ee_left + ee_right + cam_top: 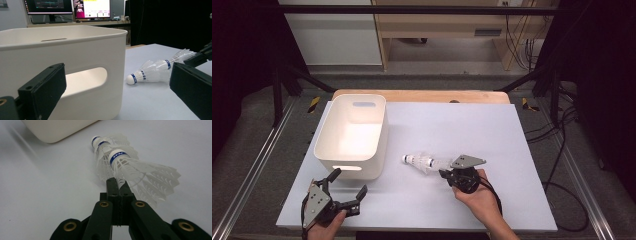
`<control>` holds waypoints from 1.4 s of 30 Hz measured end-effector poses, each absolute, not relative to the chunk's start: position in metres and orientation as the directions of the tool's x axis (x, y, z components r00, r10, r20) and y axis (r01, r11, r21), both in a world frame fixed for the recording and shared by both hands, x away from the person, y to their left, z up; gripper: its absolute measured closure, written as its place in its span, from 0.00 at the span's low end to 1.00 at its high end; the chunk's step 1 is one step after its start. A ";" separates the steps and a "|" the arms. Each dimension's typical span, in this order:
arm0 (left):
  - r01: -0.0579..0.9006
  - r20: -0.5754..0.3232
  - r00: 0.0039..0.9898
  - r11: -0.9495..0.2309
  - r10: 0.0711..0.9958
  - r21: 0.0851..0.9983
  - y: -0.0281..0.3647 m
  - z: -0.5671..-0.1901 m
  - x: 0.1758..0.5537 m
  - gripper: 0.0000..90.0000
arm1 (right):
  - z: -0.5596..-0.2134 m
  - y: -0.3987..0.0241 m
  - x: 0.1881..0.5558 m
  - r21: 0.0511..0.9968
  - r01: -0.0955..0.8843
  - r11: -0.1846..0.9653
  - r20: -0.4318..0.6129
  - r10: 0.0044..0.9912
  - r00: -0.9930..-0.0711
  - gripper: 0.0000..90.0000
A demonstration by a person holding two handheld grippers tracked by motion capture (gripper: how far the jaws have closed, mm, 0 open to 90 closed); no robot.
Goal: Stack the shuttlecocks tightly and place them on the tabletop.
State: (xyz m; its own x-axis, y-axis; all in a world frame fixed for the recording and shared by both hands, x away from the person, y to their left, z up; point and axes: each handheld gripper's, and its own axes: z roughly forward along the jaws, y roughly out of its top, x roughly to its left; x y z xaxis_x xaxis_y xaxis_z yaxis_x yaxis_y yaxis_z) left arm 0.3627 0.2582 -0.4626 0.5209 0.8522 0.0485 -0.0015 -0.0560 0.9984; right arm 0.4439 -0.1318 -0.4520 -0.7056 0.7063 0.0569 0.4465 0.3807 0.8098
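Observation:
A nested stack of white feather shuttlecocks [424, 162] with blue bands lies on its side on the white table sheet [472, 125], cork end toward the white plastic bin [377, 142]. My right gripper [445, 173] is shut on the feather skirt of the rear shuttlecock [120, 160]; in the right gripper view the jaws [117, 183] stand pressed together with feathers pinched between them. My left gripper [349, 180] stands open near the front left of the table, just before the bin's handle cutout [85, 80], with nothing between its fingers [42, 92].
The bin [75, 50] looks empty and stands on the left half of the sheet. In the left gripper view the shuttlecocks [155, 71] lie right of it, with the right gripper [200, 56] behind them. Monitors [70, 7] stand on a far desk. Wooden edge [422, 95] at the back.

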 end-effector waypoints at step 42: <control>-0.002 0.048 0.521 -0.055 0.852 0.999 0.259 -0.462 0.362 0.01 | -0.468 -0.094 0.470 0.789 0.454 0.413 0.060 0.684 -0.727 1.00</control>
